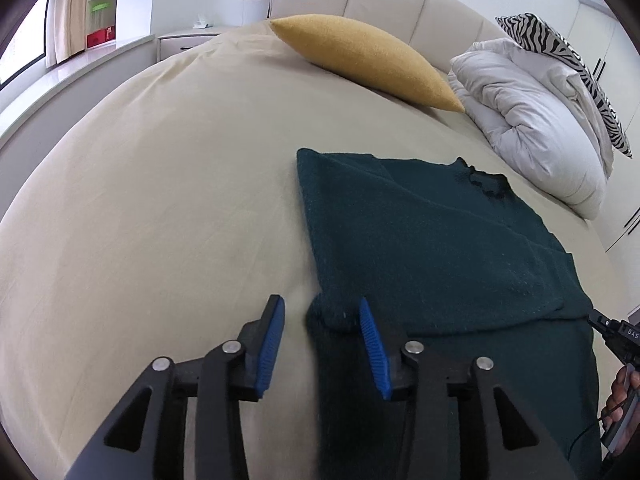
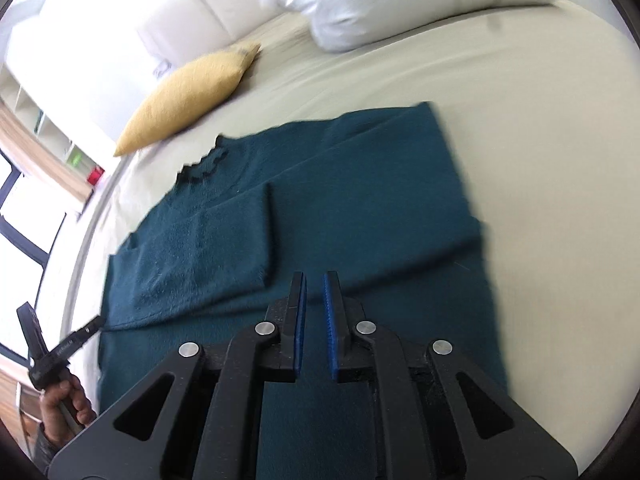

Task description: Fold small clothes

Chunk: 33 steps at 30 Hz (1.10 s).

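A dark teal knit sweater point(image 1: 432, 240) lies flat on the beige bed, sleeves folded across its body; it also shows in the right wrist view point(image 2: 340, 200). My left gripper point(image 1: 322, 312) is open, its blue pads astride the sweater's near left edge, low over the sheet. My right gripper point(image 2: 315, 284) hovers over the sweater's lower middle, jaws narrowly apart with nothing between them. The right gripper also shows at the sweater's right edge in the left wrist view point(image 1: 612, 336). The left gripper shows at the sweater's left edge in the right wrist view point(image 2: 86, 330).
A yellow cushion point(image 1: 368, 60) lies at the head of the bed point(image 1: 160, 200). A white duvet point(image 1: 540, 120) and a zebra pillow point(image 1: 560, 56) are piled at the far right. A nightstand point(image 1: 188, 40) and window ledge stand to the left.
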Each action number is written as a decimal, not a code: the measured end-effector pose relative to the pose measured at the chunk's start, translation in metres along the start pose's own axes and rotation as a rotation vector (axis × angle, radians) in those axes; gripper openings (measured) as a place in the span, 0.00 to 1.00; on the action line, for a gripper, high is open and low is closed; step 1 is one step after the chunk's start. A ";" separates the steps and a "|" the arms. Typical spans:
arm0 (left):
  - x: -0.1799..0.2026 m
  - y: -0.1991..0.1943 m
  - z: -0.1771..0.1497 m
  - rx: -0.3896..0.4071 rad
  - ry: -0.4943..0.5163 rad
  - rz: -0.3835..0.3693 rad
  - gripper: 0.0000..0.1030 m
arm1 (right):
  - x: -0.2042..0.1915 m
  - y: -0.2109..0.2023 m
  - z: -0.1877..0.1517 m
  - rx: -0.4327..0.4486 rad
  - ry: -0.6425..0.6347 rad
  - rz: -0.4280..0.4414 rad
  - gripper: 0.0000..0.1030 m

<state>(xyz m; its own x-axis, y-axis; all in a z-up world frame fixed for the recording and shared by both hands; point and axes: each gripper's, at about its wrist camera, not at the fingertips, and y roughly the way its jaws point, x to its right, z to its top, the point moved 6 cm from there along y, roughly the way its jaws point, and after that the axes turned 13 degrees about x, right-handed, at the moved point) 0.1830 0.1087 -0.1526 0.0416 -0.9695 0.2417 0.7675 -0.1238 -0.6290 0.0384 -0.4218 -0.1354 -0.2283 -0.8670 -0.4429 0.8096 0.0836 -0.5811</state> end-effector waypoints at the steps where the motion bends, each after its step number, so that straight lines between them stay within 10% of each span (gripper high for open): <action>1: -0.001 -0.010 -0.004 0.005 -0.013 -0.008 0.48 | 0.011 -0.015 0.000 0.013 0.023 -0.005 0.12; 6: -0.002 -0.063 -0.050 -0.026 -0.089 -0.096 0.62 | 0.067 -0.101 -0.016 0.104 0.151 -0.023 0.50; 22: -0.018 -0.160 -0.140 -0.153 -0.259 -0.268 0.70 | 0.076 -0.189 -0.102 0.007 0.203 0.053 0.51; 33: -0.036 -0.188 -0.175 -0.260 -0.321 -0.317 0.59 | 0.082 -0.215 -0.122 -0.055 0.182 0.044 0.51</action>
<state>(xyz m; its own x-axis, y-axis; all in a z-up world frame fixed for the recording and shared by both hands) -0.0748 0.1295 -0.1718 0.0581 -0.7673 0.6386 0.5915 -0.4889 -0.6412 -0.2204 -0.4504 -0.1300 -0.2918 -0.7592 -0.5818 0.7913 0.1501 -0.5927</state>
